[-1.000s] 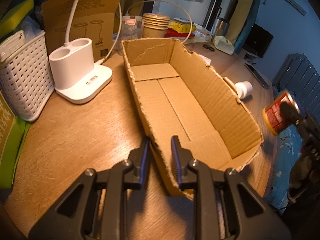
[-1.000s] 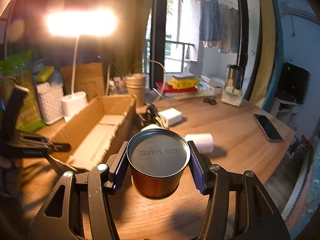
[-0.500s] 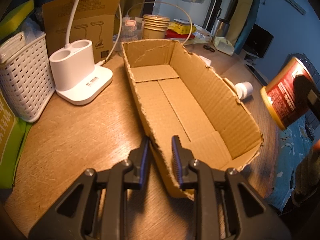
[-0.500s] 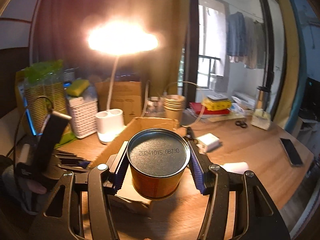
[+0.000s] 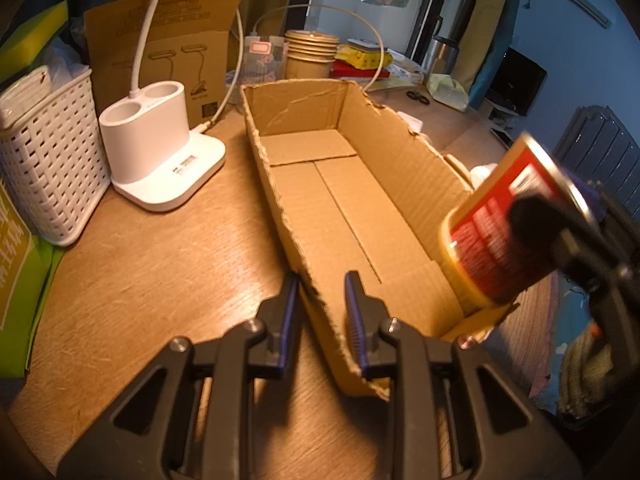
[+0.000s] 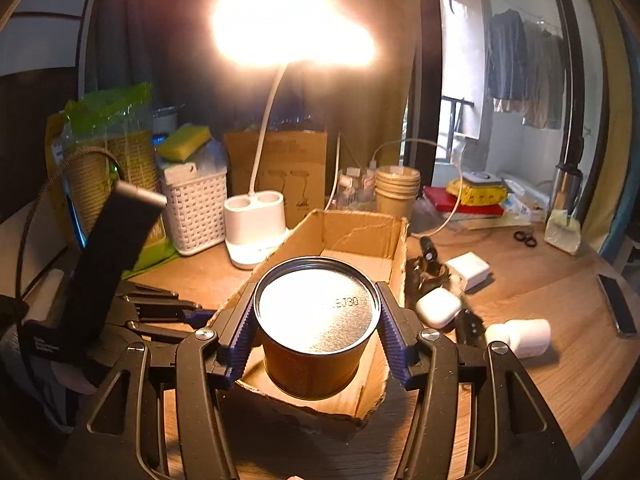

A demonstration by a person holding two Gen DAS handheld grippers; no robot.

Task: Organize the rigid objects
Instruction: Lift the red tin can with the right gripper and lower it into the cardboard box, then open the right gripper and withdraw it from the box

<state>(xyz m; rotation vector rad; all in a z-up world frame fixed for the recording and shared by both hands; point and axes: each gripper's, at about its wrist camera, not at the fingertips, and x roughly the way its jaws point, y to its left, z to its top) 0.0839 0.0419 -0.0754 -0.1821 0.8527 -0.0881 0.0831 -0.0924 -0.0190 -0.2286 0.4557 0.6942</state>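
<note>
Two grippers share the job; the left gripper (image 5: 322, 312) pinches the near wall of the cardboard box (image 5: 372, 216), seemingly to steady it; the right gripper (image 6: 316, 340) clamps a tin can (image 6: 316, 320) over the box's near end, ready for lowering in.

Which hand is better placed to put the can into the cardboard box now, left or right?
Right. The right gripper already holds the can over the near end of the cardboard box. The left gripper is clamped on the box's side wall, steadying it.
</note>
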